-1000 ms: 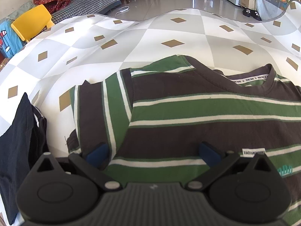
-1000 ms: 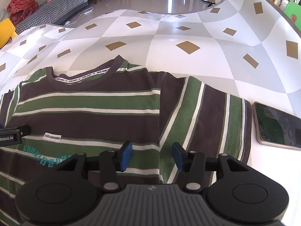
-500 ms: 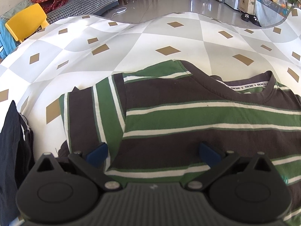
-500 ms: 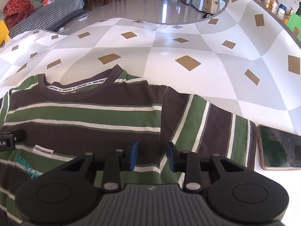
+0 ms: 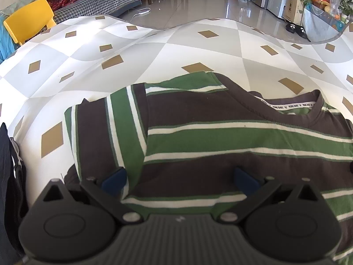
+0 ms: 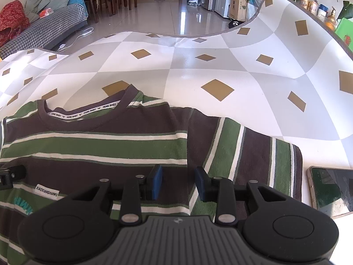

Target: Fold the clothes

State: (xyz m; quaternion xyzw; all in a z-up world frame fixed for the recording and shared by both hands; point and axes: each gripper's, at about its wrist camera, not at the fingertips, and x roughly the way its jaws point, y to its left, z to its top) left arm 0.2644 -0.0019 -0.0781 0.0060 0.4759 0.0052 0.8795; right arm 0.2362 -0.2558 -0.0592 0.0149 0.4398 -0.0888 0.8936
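A brown, green and white striped T-shirt (image 5: 220,137) lies flat, front up, on the checked table cover (image 5: 198,50), collar at the far side. My left gripper (image 5: 179,177) is open wide, low over the shirt's left side. Its left pad (image 5: 114,177) sits by the left sleeve seam. My right gripper (image 6: 178,182) hovers over the right sleeve seam of the T-shirt (image 6: 110,145), open by a narrow gap, with flat cloth showing between the pads. The left gripper's tip (image 6: 11,174) shows at the right wrist view's left edge.
A phone (image 6: 333,190) lies face up just right of the right sleeve. A dark garment (image 5: 8,187) sits at the table's left edge. Beyond the table are a yellow chair (image 5: 28,26), a sofa (image 5: 99,2) and tiled floor.
Both grippers have slid forward over the shirt toward the collar. The right gripper's jaws have narrowed a good deal. The left stays wide open.
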